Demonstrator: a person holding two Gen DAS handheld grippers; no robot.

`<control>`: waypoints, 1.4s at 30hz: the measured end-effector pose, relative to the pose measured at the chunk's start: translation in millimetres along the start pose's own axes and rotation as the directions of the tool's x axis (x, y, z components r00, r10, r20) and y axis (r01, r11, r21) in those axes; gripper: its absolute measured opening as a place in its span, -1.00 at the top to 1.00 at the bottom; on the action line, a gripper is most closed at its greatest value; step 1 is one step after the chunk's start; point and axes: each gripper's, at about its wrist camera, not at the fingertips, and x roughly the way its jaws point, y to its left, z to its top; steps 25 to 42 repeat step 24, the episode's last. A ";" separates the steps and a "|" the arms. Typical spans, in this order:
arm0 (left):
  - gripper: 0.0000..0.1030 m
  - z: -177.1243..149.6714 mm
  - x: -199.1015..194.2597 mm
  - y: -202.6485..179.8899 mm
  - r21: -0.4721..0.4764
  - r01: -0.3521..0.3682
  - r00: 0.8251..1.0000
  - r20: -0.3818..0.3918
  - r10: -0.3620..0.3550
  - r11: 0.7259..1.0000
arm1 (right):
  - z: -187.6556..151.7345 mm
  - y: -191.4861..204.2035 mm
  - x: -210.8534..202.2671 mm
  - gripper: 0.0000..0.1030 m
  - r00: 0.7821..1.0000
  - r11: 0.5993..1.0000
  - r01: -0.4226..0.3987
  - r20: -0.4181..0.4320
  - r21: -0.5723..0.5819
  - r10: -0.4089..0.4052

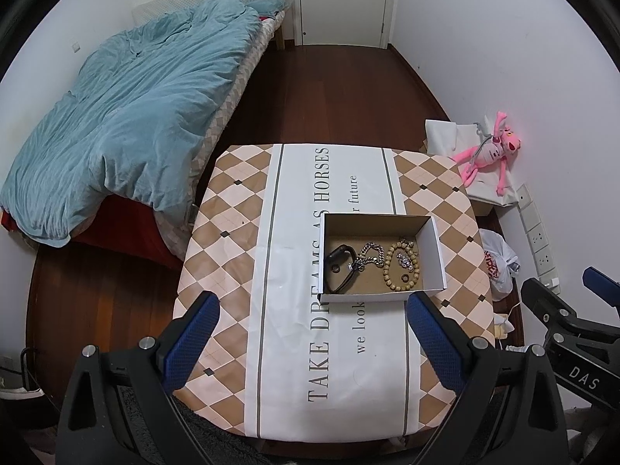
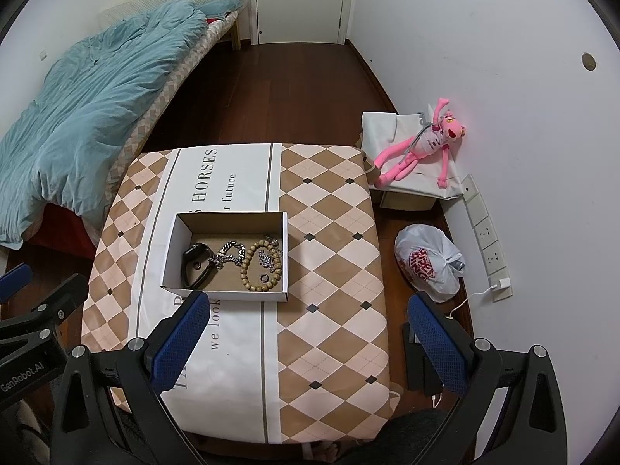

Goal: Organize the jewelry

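Observation:
An open cardboard box stands on the table with the checked cloth. Inside lie a black watch, a silver chain, a wooden bead bracelet, a sparkly piece and small rings. My left gripper is open and empty, held above the table before the box. My right gripper is open and empty, near the table's right front. Each gripper shows at the edge of the other's view.
A bed with a blue duvet lies to the left. A pink plush toy rests on a covered box at the right wall. A white plastic bag and wall sockets are on the right. A door is at the back.

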 end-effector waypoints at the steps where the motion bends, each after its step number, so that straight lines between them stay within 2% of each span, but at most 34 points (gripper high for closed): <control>1: -0.91 0.1 -0.1 -0.1 0.000 0.001 1.000 0.000 -0.001 1.000 | -0.1 0.0 -0.2 -1.00 1.000 1.000 0.001 -0.001 -0.001 -0.001; 42: -0.91 -2.3 -1.0 -0.3 -0.005 0.001 1.000 0.005 -0.001 1.000 | 1.2 -2.7 -0.3 -1.00 1.000 1.000 0.004 -0.005 -0.001 -0.004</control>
